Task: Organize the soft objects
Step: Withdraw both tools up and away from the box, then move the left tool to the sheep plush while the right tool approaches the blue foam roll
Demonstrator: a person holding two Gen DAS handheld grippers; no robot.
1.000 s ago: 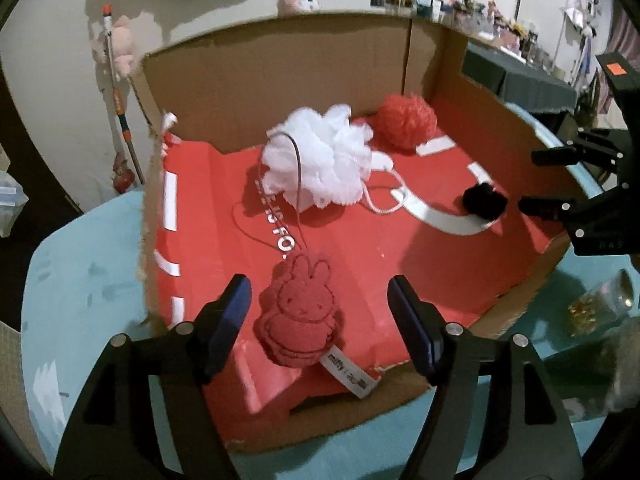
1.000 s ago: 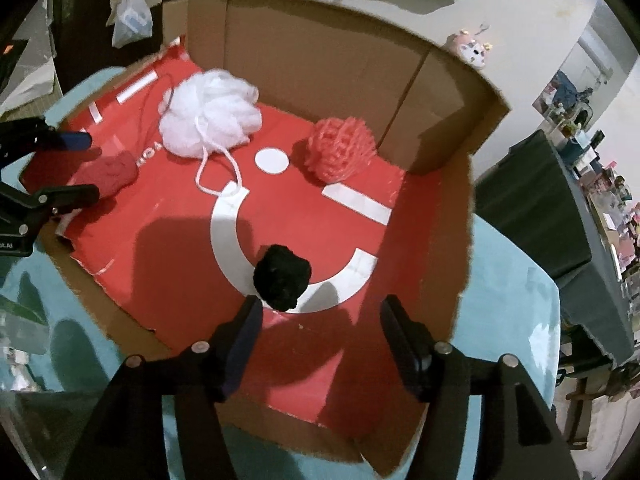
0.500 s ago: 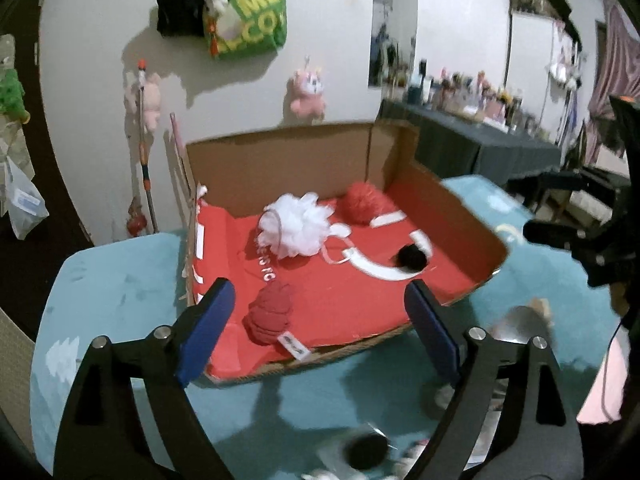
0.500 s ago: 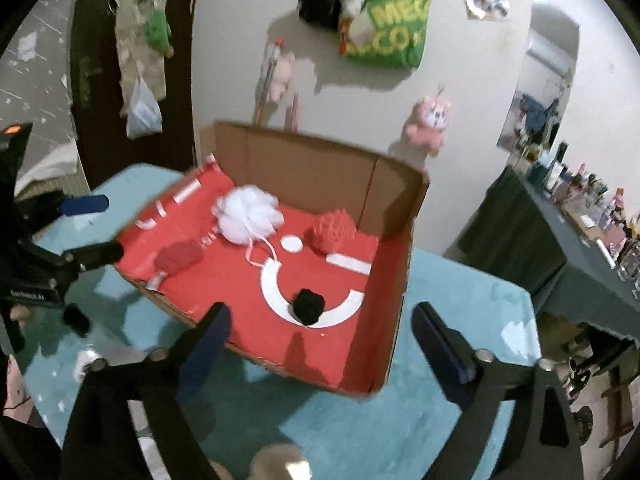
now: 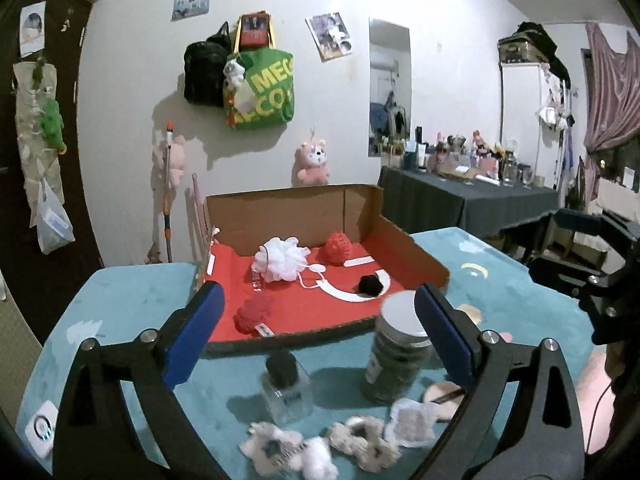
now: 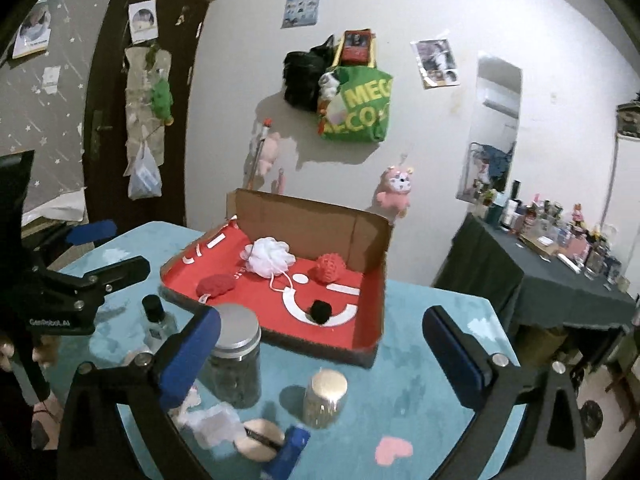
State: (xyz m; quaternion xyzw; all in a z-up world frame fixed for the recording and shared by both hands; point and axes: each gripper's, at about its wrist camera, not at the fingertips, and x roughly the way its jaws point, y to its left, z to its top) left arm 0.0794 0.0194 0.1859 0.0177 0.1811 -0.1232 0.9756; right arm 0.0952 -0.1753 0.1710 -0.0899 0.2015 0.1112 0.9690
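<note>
Jaws now far from the red plush (image 5: 253,313)

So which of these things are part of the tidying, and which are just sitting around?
Part of the job:
cardboard box
white pouf
red plush
red ball
black pompom
scrunchies

Lying about:
lidded jar
small bottle
gold jar

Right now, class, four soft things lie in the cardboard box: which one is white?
The fluffy mesh bath pouf with the white cord loop, beside the box's back wall. The other three are red or black: red plush, red pouf, black pompom.
</note>
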